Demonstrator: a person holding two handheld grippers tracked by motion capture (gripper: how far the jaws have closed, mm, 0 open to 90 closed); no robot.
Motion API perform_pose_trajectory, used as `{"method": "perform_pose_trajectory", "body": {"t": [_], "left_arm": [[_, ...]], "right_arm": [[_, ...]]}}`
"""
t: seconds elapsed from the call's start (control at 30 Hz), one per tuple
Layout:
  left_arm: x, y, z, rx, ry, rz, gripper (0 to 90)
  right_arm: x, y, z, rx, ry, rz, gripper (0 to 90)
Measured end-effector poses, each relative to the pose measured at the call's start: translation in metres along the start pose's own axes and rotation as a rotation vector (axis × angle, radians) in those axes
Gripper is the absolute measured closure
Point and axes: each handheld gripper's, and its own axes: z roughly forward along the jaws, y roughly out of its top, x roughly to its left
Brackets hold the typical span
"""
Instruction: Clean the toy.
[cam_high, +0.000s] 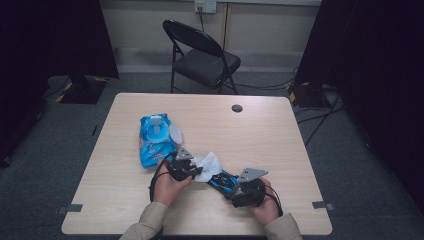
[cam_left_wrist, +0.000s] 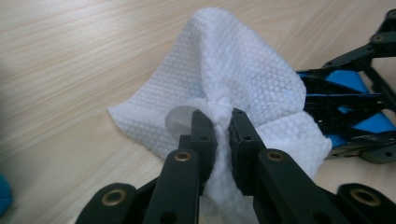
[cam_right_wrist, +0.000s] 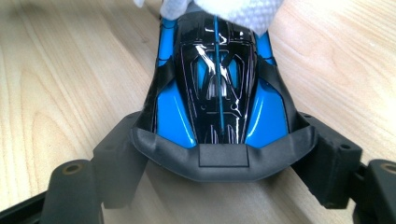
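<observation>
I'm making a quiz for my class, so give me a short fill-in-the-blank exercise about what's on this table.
1. The left gripper is shut on a white ____.
2. The right gripper holds a toy car coloured black and ____.
3. Behind the table stands a folding ____.
4. The wipes pack lies on the table's ____ half.

Missing words: wipe; blue; chair; left

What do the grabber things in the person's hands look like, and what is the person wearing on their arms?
Both grippers, the left gripper and the right gripper, are black, with two flat jaws on hinged bars that have brass-coloured pins. Each has a grey three-cornered plate on top and a black cable trailing back. The person's sleeves are beige.
</observation>
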Motion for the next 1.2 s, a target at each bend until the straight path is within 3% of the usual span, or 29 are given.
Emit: {"method": "perform_pose_trajectory", "body": {"t": [0.27, 0.37, 0.57, 0.73, 1.0, 1.2], "left_arm": [[0.012, -0.012, 0.003, 0.043, 0.020, -0.009, 82.7], [0.014, -0.015, 0.004, 0.028, 0.013, -0.024, 82.7], [0.014, -0.014, 0.002, 0.051, 0.036, -0.013, 82.8], [0.015, -0.010, -0.009, 0.029, 0.030, -0.022, 82.9], [-0.005, 0.013, -0.027, -0.063, -0.044, -0.001, 82.8], [-0.028, 0.028, -0.026, -0.085, -0.110, 0.034, 82.8]], "right_arm": [[0.000, 0.000, 0.000, 0.000, -0.001, 0.001, 24.6], [0.000, 0.000, 0.000, 0.000, -0.001, 0.002, 24.6], [0.000, 0.000, 0.000, 0.000, -0.001, 0.003, 24.6], [0.000, 0.000, 0.000, 0.000, -0.002, 0.002, 24.6], [0.000, 0.000, 0.000, 0.001, -0.001, 0.002, 24.5], [0.000, 0.000, 0.000, 0.000, -0.002, 0.001, 24.5]]}}
